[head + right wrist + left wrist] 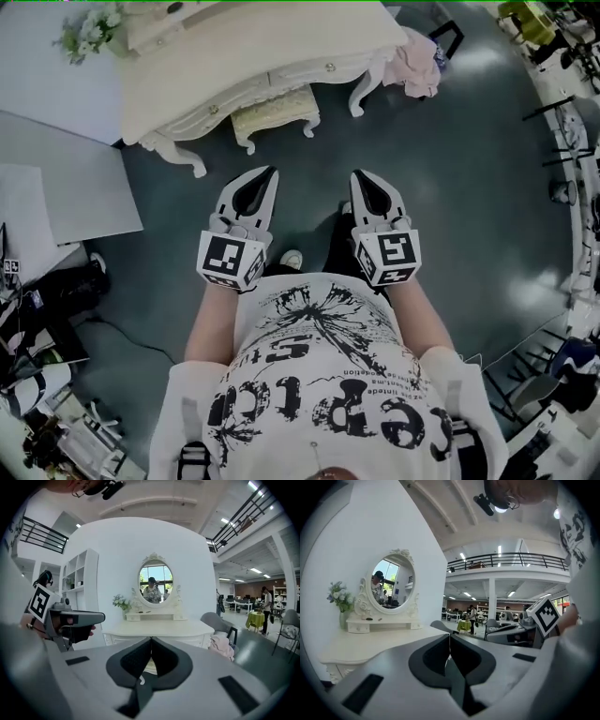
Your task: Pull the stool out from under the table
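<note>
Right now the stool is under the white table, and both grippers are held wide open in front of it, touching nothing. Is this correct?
Not wide open: the left gripper and the right gripper are both shut, jaws tip to tip, as each gripper view shows. The rest holds: the stool sits under the white table, and the grippers touch nothing.

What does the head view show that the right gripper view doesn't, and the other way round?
Only the head view: the stool in plain sight, tucked under the table, and the person's printed shirt. In the other view the right gripper covers most of that spot with its own jaws.
Only the right gripper view: the face of the oval mirror and the wall shelves.
Both: the table, the flowers, the pink cloth and the left gripper.
</note>
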`<state>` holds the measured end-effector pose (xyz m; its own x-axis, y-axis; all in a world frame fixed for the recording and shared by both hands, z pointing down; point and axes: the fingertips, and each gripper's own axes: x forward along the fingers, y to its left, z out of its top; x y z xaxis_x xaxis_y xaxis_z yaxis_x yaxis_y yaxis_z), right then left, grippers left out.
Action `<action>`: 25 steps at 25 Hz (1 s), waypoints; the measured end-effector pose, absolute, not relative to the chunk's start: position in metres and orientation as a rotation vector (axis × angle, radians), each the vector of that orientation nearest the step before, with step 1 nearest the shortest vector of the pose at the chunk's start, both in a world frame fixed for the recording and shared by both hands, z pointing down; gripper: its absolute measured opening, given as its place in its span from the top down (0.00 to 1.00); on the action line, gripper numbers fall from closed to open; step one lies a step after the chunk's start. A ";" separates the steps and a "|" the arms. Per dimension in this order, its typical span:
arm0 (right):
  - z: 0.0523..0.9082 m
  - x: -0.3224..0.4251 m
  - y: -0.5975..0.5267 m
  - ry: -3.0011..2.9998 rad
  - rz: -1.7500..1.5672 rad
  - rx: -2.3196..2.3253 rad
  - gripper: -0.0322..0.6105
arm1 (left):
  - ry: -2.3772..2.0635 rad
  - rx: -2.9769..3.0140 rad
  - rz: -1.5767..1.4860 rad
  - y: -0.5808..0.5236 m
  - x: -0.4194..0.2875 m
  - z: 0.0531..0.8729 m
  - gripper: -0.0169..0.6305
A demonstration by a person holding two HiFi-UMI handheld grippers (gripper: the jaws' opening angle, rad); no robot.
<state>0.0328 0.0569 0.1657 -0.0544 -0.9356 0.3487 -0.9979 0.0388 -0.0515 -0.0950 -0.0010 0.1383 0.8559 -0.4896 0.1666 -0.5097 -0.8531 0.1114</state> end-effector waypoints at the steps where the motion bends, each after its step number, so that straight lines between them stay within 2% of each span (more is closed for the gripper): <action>1: 0.170 0.041 0.047 -2.116 0.416 1.966 0.93 | -0.817 2.867 0.204 -0.007 -0.088 0.142 0.94; 13: 0.213 0.138 -0.080 -2.373 0.426 1.483 0.93 | -1.327 2.571 0.179 -0.075 -0.018 0.186 0.94; 25: 0.353 0.141 -0.138 -2.343 0.519 1.334 0.93 | -1.418 2.402 0.142 -0.111 -0.028 0.306 0.94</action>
